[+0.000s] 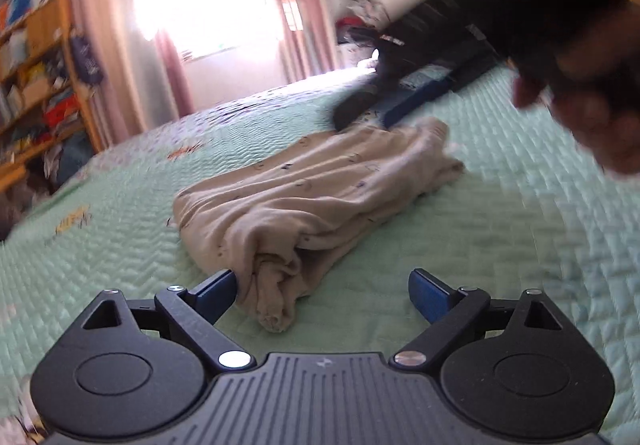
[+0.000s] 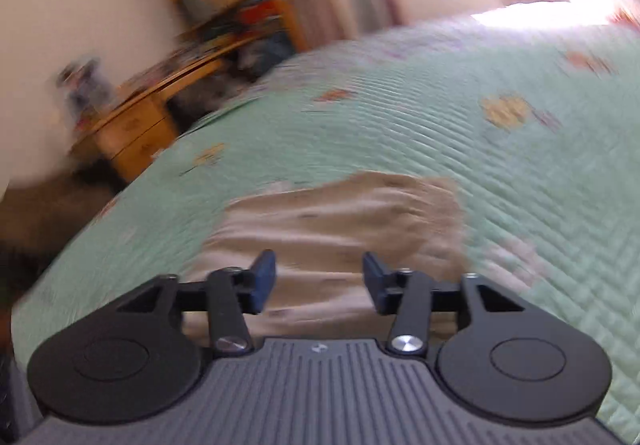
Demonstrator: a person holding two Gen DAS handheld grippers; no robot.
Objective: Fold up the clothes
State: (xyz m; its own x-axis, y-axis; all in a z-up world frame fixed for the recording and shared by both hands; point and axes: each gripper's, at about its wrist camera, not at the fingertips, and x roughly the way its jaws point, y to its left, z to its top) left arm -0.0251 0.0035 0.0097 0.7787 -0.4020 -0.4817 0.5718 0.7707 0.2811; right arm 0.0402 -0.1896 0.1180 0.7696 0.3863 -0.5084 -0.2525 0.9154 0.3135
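Jaws of your left gripper (image 1: pixel 322 291) stand wide, the beige garment's (image 1: pixel 304 197) bunched end between them, ungripped; your right gripper (image 2: pixel 319 277) gapes empty above it, mid-bed (image 1: pixel 520 245).

Beige garment (image 1: pixel 312 197) lies bunched on green quilt (image 1: pixel 520 245), jaws apart.

The whole right wrist view is smeared by motion, so the beige garment (image 2: pixel 340 213) shows no clear print or edge there, and its near end is hidden behind the right gripper (image 2: pixel 319 281). In the left wrist view a dark blurred mass with a hand (image 1: pixel 592 85) fills the upper right corner, cut off by the edge. The shelf (image 1: pixel 36 57) at the left edge is cropped, its contents too blurred to name.
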